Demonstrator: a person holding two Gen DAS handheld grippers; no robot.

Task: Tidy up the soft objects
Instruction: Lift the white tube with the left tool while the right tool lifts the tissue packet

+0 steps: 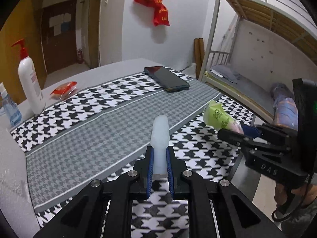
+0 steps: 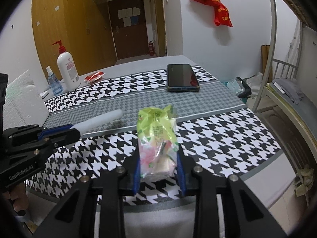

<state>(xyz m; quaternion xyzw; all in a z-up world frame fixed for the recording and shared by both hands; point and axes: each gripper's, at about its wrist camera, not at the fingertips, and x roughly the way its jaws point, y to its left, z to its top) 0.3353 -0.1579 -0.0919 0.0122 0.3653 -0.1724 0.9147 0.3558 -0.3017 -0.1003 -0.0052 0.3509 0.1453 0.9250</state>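
Only from right wrist: bin [image 2: 243, 88]

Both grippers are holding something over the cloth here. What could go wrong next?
1. The left gripper pinches the pale tube near its rear end only; most of it juts forward, so it might pivot or slip.
2. The right gripper holds a crinkly snack bag; the film may slide or its contents get crushed.
3. The phone lies ahead on the cloth; a dropped item could hit it.
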